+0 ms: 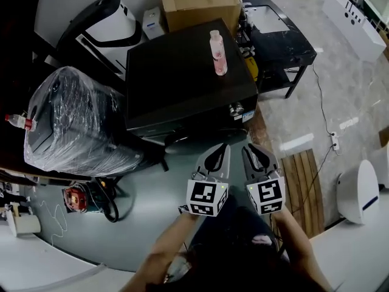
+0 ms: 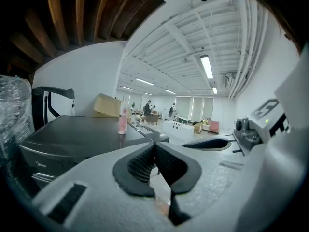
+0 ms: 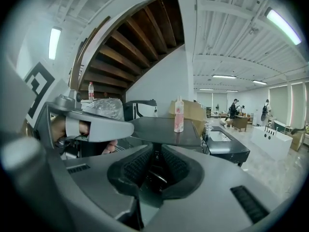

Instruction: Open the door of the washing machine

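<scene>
Door [image 1: 185,137]: seen only edge-on, as a dark curve low on the front of the washing machine [image 1: 182,72]; it looks shut.
Progress: nothing appears done yet. Reaching the door, catching its edge and swinging it out all remain.
Washing machine: dark front-loader with a flat glossy top and a silver knob [image 1: 236,109] at its front right corner. It stands straight ahead of the person, between a plastic-wrapped appliance [image 1: 73,120] and a black table [image 1: 279,41].
On top: pink bottle [image 1: 217,53], upright, towards the back right.
Left gripper [image 1: 222,146]: just before the machine's front, jaws pressed together, holding nothing.
Right gripper [image 1: 249,148]: close beside the left one, jaws a narrow slit apart, nothing between them.
</scene>
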Action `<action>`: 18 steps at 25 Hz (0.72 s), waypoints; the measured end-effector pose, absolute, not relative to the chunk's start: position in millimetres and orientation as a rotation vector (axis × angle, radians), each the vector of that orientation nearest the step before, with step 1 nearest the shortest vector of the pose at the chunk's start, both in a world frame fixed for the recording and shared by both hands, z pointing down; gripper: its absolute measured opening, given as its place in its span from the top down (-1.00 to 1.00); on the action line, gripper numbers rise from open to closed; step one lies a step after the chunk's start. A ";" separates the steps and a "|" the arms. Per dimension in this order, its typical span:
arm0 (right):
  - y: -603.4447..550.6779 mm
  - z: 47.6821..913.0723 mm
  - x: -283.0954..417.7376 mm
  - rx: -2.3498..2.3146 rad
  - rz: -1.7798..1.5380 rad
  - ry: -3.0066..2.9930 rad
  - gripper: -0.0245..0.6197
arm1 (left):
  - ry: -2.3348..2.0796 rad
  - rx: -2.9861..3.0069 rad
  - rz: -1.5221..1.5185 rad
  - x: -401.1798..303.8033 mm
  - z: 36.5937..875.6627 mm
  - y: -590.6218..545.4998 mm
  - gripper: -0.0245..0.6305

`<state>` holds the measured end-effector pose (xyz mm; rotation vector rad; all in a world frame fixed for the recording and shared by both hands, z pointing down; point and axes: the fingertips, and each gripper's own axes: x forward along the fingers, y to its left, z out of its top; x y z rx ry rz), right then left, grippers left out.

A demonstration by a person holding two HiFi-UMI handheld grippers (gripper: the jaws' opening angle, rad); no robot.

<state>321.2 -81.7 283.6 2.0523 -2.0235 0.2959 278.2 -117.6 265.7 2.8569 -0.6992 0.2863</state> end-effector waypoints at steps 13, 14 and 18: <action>-116.9 345.8 354.1 1.931 0.369 -1.977 0.75 | -0.666 2.813 0.334 313.7 313.0 -158.7 0.88; -118.6 351.0 357.2 1.913 0.372 -1.981 0.74 | -0.672 2.808 0.336 316.8 316.9 -160.4 0.88; -126.0 370.4 371.6 1.849 0.384 -2.004 0.70 | -0.711 2.788 0.342 328.5 333.3 -167.9 0.88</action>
